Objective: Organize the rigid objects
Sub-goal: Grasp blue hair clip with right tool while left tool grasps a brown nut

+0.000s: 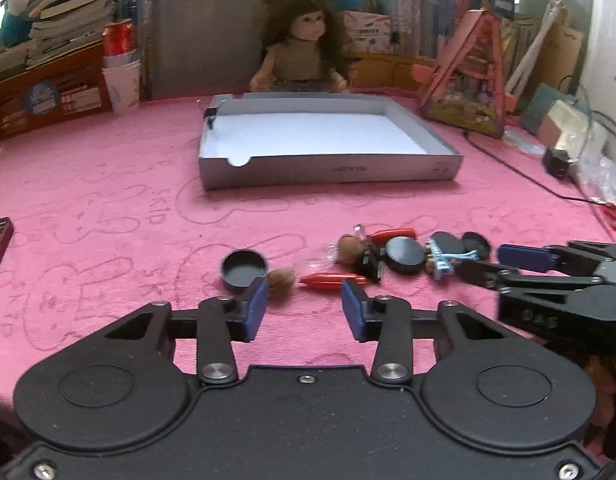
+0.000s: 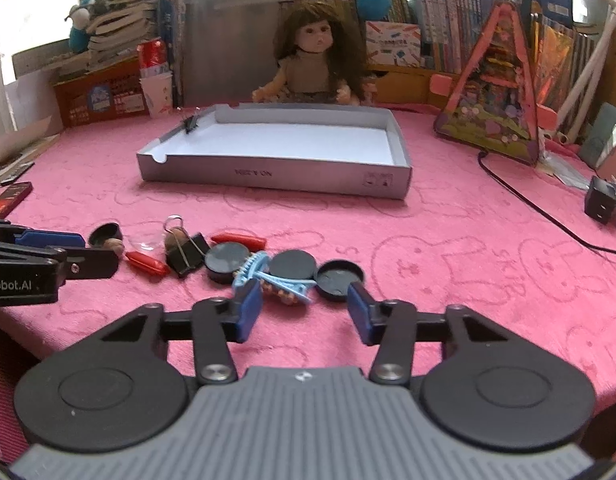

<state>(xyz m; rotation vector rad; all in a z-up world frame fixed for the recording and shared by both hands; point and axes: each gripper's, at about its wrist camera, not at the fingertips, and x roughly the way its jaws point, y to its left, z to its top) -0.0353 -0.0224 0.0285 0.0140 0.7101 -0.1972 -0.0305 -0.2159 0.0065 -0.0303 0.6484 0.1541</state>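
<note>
Left claw [image 1: 304, 308] agape, low over table; right claw [image 2: 304, 312] agape alongside.

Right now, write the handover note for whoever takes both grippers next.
Left gripper: open, holding nothing, low over the pink cloth, in front of a red capsule-shaped piece and a walnut.
Right gripper: open, holding nothing, in front of the blue hair clip.
Small things all lie in a row on the cloth: black round lids, binder clip, walnuts, red pieces.
Grey box tray: nothing sorted inside; one binder clip sits on its left wall.
Done: nothing visible. Left: move every piece into the tray.
</note>
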